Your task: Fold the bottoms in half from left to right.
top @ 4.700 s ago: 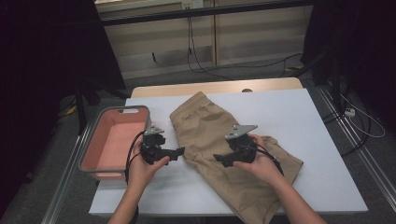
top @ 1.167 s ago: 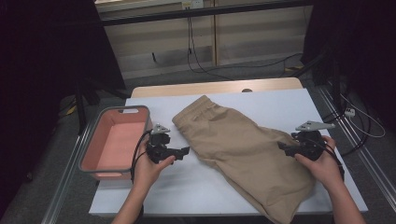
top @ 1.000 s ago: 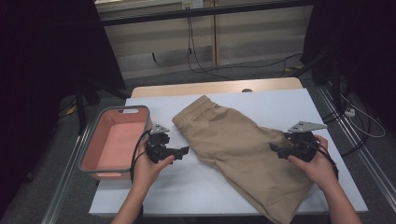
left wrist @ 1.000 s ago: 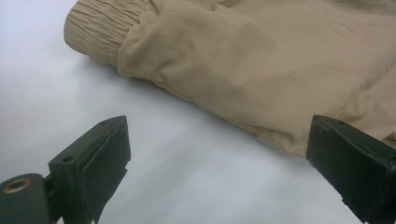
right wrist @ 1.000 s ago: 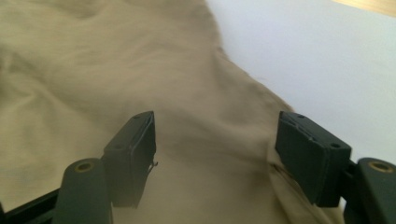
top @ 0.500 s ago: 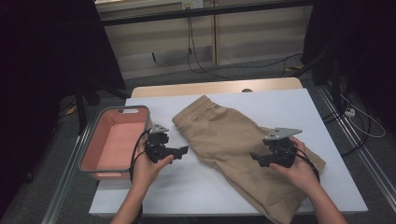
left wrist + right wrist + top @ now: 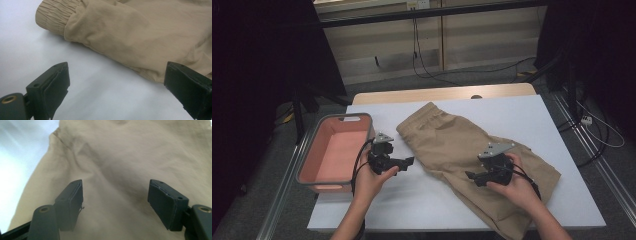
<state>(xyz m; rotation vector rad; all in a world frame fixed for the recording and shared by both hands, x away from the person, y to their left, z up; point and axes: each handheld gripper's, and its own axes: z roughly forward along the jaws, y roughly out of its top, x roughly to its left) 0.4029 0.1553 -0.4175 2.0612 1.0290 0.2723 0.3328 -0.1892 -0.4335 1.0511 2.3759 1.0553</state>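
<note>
Tan trousers [image 7: 462, 150] lie spread across the white table [image 7: 552, 115], waistband toward the far left. My left gripper [image 7: 408, 161] hovers open just left of the cloth's near edge; the left gripper view has the elastic waistband [image 7: 53, 17] and tan cloth [image 7: 140, 37] ahead of its open jaws, which stand over bare tabletop. My right gripper [image 7: 471, 176] sits over the middle of the trousers, pointing left. In the right gripper view its jaws stand apart above wrinkled tan fabric [image 7: 117, 170], pinching nothing.
A pink bin [image 7: 337, 152] with a grey rim stands at the table's left edge, close beside my left hand. Bare white tabletop [image 7: 432, 200] lies in front of the trousers. Cables run across the floor beyond the table.
My right gripper has travelled left from the trousers' right edge to over their middle. The left gripper has stayed put. The cloth lies as before.
</note>
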